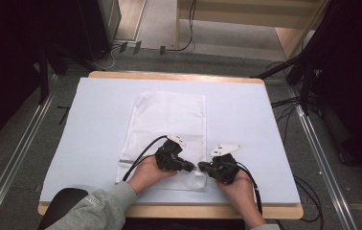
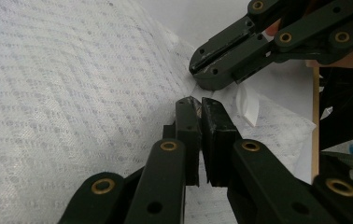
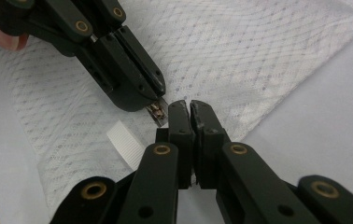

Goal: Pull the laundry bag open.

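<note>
A white mesh cloth [image 1: 169,120] lies flat on the white table cover, long side running away from me. Both grippers meet tip to tip at its near right corner. My left gripper [image 1: 193,167] [image 2: 198,100] is shut, and in the right gripper view a small metal tab [image 3: 158,112] sticks out from between its tips [image 3: 158,103]. My right gripper [image 1: 201,167] [image 3: 187,103] is shut too; in the left gripper view its tips [image 2: 201,77] pinch a puckered bit of the cloth's edge. A white ribbed tag [image 3: 125,144] [image 2: 248,105] lies by the tips.
The white cover [image 1: 97,124] spreads over a wooden table whose edge [image 1: 169,211] runs along the near side. Cables trail from both grippers. Dark stands and cables [image 1: 294,103] flank the table on the floor; a grey sleeve [image 1: 97,211] enters at bottom left.
</note>
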Motion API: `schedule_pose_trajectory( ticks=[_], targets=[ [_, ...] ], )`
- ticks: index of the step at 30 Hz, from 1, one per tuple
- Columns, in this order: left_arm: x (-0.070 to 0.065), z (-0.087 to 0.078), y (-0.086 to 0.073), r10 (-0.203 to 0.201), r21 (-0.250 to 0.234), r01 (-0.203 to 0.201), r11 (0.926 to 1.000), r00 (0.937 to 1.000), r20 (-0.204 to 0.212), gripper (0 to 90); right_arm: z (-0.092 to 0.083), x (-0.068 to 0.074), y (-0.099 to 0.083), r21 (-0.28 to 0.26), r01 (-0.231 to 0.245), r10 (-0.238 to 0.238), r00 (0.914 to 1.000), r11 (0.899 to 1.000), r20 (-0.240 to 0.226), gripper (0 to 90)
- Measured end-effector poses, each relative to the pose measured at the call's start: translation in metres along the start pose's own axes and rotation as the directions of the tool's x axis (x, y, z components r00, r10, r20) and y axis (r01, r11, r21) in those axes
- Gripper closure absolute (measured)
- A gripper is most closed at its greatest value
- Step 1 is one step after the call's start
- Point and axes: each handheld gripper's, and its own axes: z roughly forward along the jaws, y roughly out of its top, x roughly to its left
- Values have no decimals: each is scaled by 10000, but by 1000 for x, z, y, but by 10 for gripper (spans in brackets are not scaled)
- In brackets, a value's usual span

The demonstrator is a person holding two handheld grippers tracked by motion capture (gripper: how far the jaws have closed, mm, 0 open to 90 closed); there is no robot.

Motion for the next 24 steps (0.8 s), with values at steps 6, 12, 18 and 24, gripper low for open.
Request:
schedule_pose_trajectory(
  ticks=[6, 12, 18, 24],
  targets=[
    [8, -4, 1, -504, 111, 500, 9987, 9978, 430, 880, 0, 2, -1, -72, 451, -451, 9989, 9990, 112, 900],
    [12, -10, 0, -784, 267, 770, 9967, 9952, 581, 881, 0, 2, -1, -65, 519, -518, 9986, 9986, 86, 900],
    [13, -18, 0, -756, 269, 742, 9969, 9956, 550, 881, 0, 2, -1, -69, 520, -519, 9986, 9986, 52, 900],
    [13, -21, -2, -583, 483, 561, 9973, 9972, 457, 881, 0, 1, -2, -82, 499, -498, 9987, 9987, 43, 900]
  ],
)
